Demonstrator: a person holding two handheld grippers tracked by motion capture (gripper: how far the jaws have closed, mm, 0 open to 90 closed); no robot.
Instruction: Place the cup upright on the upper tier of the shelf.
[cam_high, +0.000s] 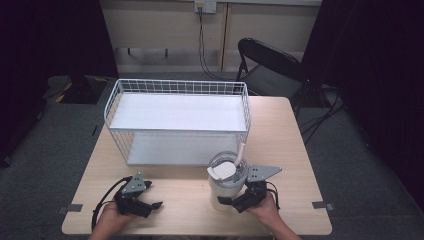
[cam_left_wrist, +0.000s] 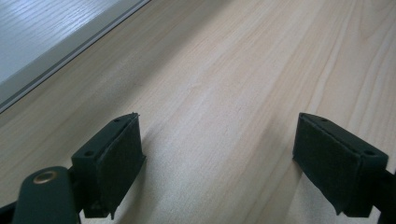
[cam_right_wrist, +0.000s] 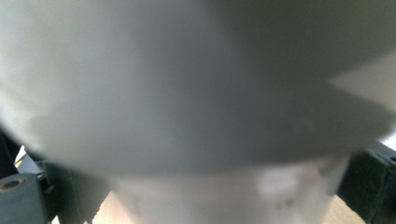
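Upright, lidded tumbler (cam_high: 226, 184) with straw (cam_high: 240, 152)

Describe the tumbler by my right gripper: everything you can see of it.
The tumbler is a tall white cup, seemingly smooth plastic or coated metal, topped by a clear lid with a white flap and a pale straw rising at a slant. It stands upright on the wooden table, near the front edge, just ahead of the white wire shelf. The right gripper sits around its lower body, a jaw on either side; whether the jaws press on it is unclear.
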